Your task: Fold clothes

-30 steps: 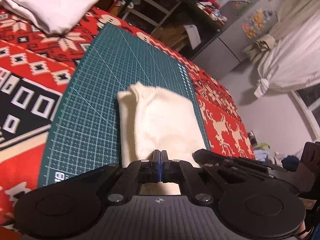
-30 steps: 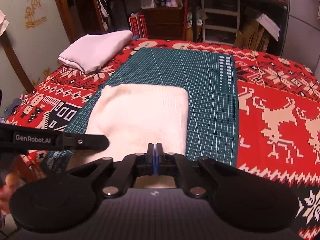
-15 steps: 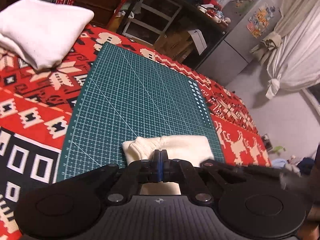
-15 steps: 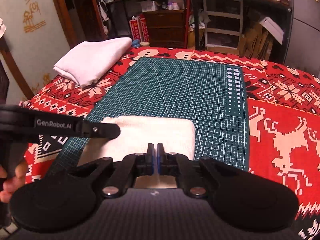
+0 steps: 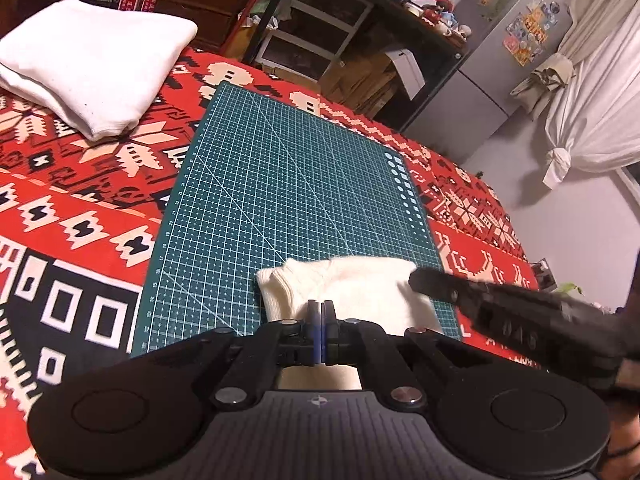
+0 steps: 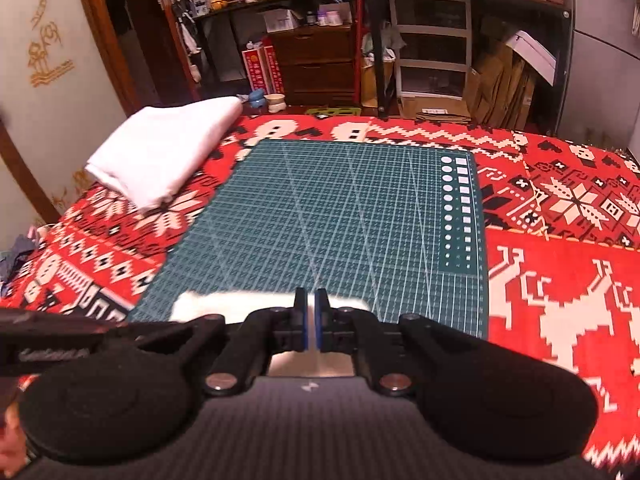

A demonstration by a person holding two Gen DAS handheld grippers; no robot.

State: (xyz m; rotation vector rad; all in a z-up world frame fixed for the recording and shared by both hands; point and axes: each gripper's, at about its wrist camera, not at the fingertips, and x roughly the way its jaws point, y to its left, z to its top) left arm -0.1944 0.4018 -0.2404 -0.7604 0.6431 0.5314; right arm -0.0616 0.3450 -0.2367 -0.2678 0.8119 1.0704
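- Left wrist view: the left gripper (image 5: pixel 320 316) has its jaws pressed together. They appear to pinch the near edge of the cream cloth (image 5: pixel 360 288), which also shows beneath them.
- The cloth lies at the near edge of the green mat (image 5: pixel 280 200), toward its right corner. The right gripper (image 5: pixel 418 280) reaches in at the cloth's right end.
- Here the cloth's long axis runs left to right across the picture, along the mat's near edge. Its rounded, ribbed end points left.
- A folded white pile (image 5: pixel 92 60) sits well apart, on the red blanket (image 5: pixel 80 208).
- Right wrist view: the right gripper's (image 6: pixel 310 304) jaws have just been opening a little. A thin slit shows between the pads, with something pale in it, most likely cloth.
- The cloth (image 6: pixel 224 304) is a blurred pale strip across the mat's (image 6: pixel 340 220) near edge, left of centre. Its long axis again runs side to side.
- Risk: if the right pinch loosens further while the left holds, that end could drop. The strip would skew and the fold open.
- Risk: pulling both ends unevenly could drag the cloth off the mat onto the blanket, or bunch its layers.
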